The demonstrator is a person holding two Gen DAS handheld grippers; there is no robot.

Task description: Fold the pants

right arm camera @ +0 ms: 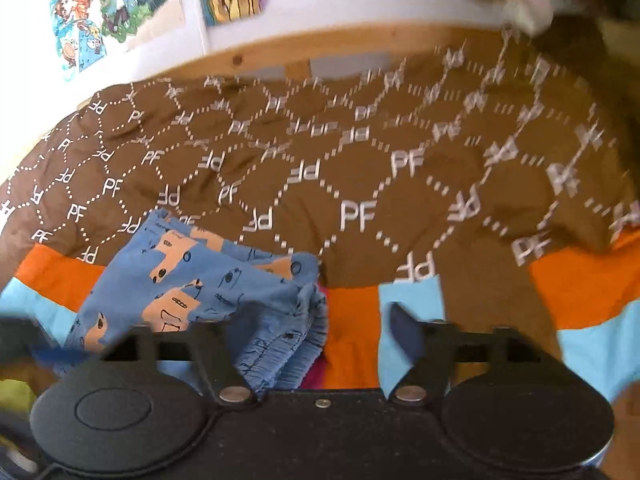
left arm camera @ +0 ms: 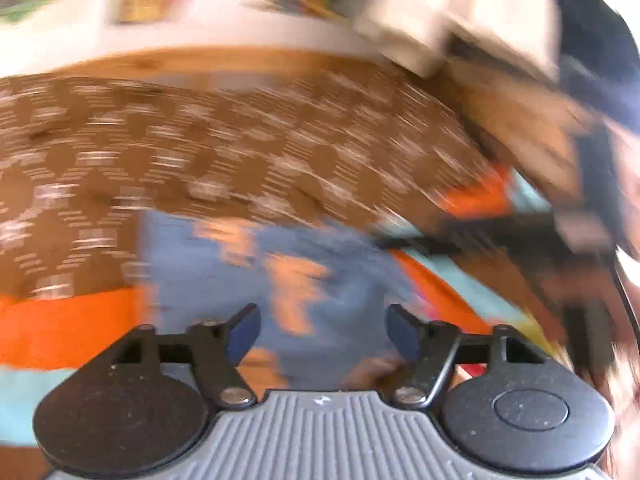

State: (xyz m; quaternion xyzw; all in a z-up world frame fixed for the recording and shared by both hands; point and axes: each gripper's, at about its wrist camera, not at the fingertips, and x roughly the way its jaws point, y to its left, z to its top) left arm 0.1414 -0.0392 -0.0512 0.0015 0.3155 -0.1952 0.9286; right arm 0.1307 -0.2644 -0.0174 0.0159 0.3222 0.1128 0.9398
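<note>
The pants (right arm camera: pixel 192 292), blue with orange printed shapes and small dark line drawings, lie bunched on the bed just ahead of the right gripper (right arm camera: pixel 320 332) and to its left. Their gathered elastic waistband (right arm camera: pixel 280 356) sits right at that gripper's left finger, which looks pressed into or under the fabric; the blur there makes it hard to tell whether it touches. The right finger stands clear over bare cover. The jaws are spread wide, with nothing between them but the waistband edge and the bedding.

In the left wrist view, heavily smeared by motion, the pants (left arm camera: pixel 296 264) fill the space straight ahead of the left gripper (left arm camera: pixel 324 332) and run down between its blue-padded fingers (left arm camera: pixel 404 336). Those fingers are also wide apart and do not pinch the cloth.

Under the pants lies a striped cover (right arm camera: pixel 352 320) in orange and light blue. Beyond the pants, farther from both tools, spreads a brown blanket (right arm camera: pixel 360 160) with white dotted hexagons and "PF" letters. Past that runs a wooden bed rail (right arm camera: pixel 248 56), then a white wall with colourful cartoon posters (right arm camera: pixel 104 12).
</note>
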